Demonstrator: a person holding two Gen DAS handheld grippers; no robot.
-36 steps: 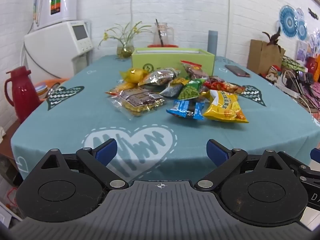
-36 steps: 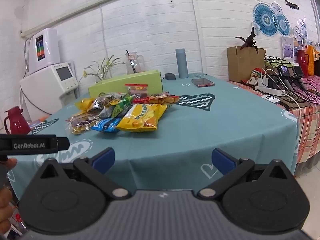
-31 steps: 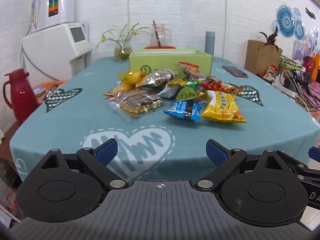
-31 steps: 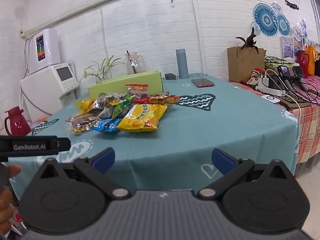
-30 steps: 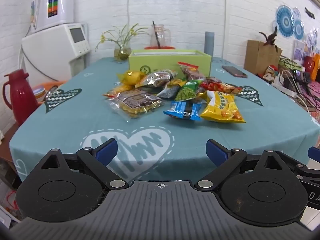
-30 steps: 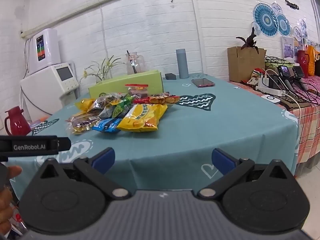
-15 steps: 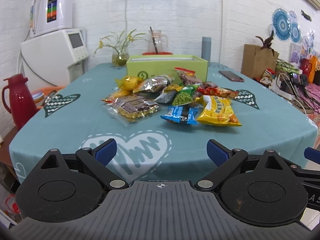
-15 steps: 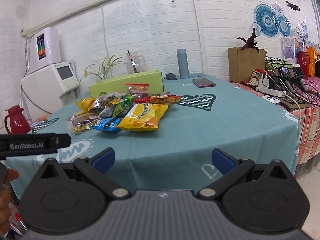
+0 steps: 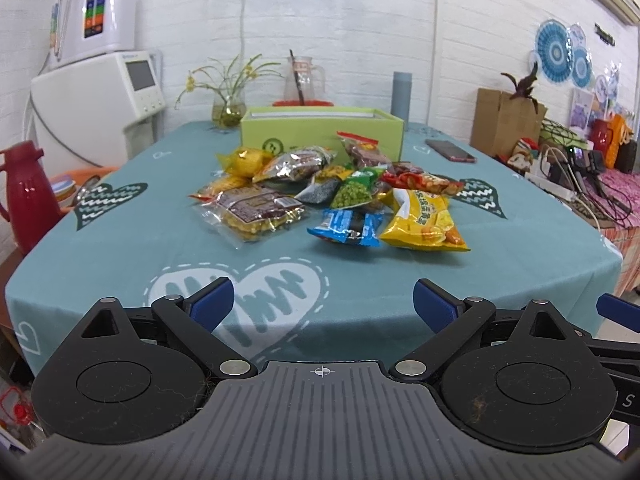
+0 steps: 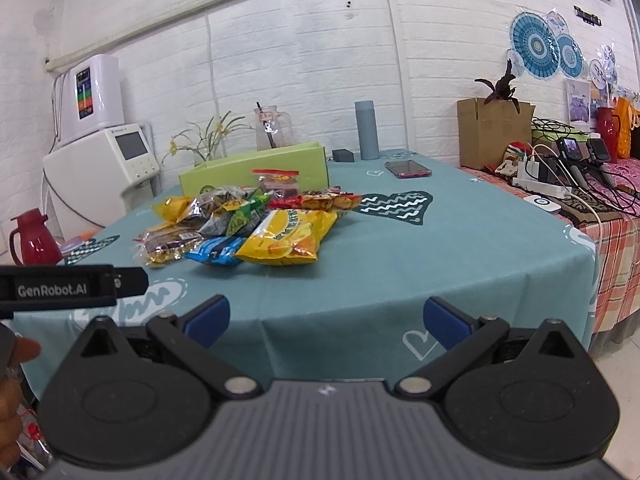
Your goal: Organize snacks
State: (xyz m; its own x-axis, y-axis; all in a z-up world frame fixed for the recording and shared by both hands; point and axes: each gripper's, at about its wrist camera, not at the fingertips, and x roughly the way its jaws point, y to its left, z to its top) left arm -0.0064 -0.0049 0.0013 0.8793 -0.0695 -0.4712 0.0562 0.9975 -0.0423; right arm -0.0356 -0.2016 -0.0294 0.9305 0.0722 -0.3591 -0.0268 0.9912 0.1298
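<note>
A pile of snack packets lies mid-table on the teal cloth: a big yellow bag (image 9: 424, 220), a blue packet (image 9: 346, 228), a green pea packet (image 9: 352, 192), a clear packet of brown and yellow sweets (image 9: 252, 212). An open green box (image 9: 320, 132) stands just behind the pile. The yellow bag (image 10: 288, 232) and the green box (image 10: 256, 172) also show in the right wrist view. My left gripper (image 9: 323, 304) is open and empty, short of the table's near edge. My right gripper (image 10: 326, 320) is open and empty, also short of the table, to the right of the left one.
A phone (image 9: 450, 150), a grey bottle (image 9: 401, 92), a glass jug (image 9: 303, 80) and a flower vase (image 9: 228, 108) stand at the back. A red thermos (image 9: 22, 196) is off the left edge. A side table with cables and chargers (image 10: 560, 184) is to the right.
The left wrist view has shifted a little, so the snack pile sits slightly lower and nearer. The right gripper has barely moved. Both stay open.
</note>
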